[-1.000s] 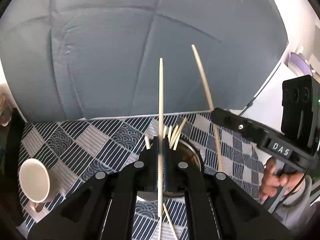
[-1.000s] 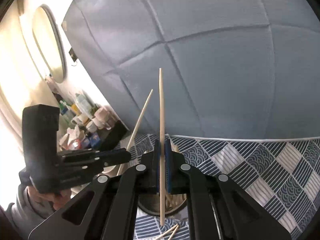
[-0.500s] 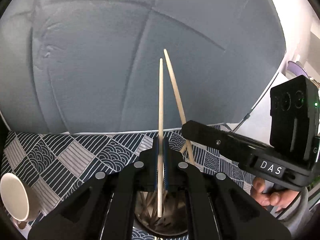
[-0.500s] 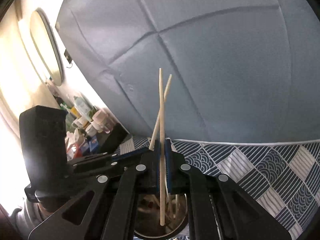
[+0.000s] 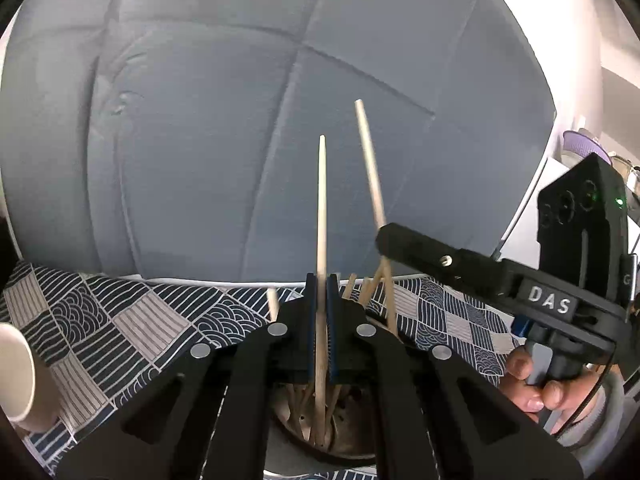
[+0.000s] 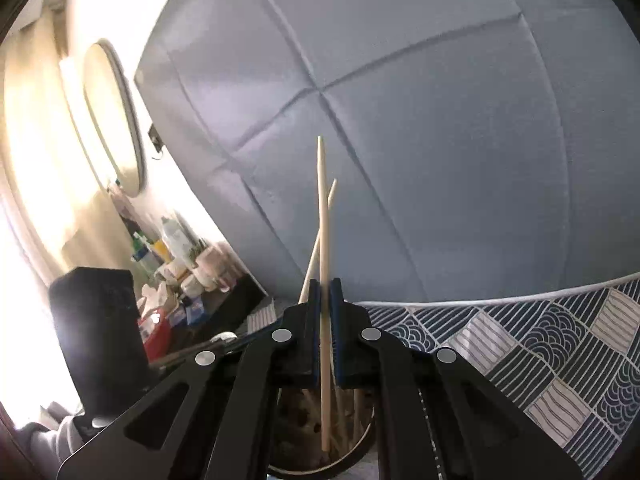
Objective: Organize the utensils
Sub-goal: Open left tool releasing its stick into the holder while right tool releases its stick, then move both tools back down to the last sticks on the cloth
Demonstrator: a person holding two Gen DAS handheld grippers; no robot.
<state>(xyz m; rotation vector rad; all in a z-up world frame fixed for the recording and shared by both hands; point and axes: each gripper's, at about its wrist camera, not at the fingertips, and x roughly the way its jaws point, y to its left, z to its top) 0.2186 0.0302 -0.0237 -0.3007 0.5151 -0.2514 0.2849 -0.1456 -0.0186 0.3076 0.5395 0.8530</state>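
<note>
The left gripper (image 5: 320, 308) is clamped on a pale, slender wooden chopstick (image 5: 321, 208), which stands nearly upright between its blue-lined pads, tapered tip upward and lower end reaching down into the round metal holder (image 5: 344, 440) directly beneath the fingers. The right gripper (image 6: 326, 312) is likewise closed on a second pale wooden chopstick (image 6: 323, 220), held almost vertical with its lower end inside the same metal holder (image 6: 360, 440). In the left wrist view the right gripper's black finger (image 5: 424, 246) reaches in from the right, its chopstick (image 5: 370, 160) leaning slightly left above it, near the left one but apart from it. In the right wrist view the left gripper's chopstick (image 6: 318, 240) crosses just behind the right one. Several more wooden chopsticks (image 5: 304, 404) already stand loosely inside the holder, leaning at different angles. The holder sits on a navy-and-beige patterned cloth (image 5: 120, 328), in front of a grey quilted cushion (image 5: 240, 120). A cream cup (image 5: 16, 376) stands at the far left.
</note>
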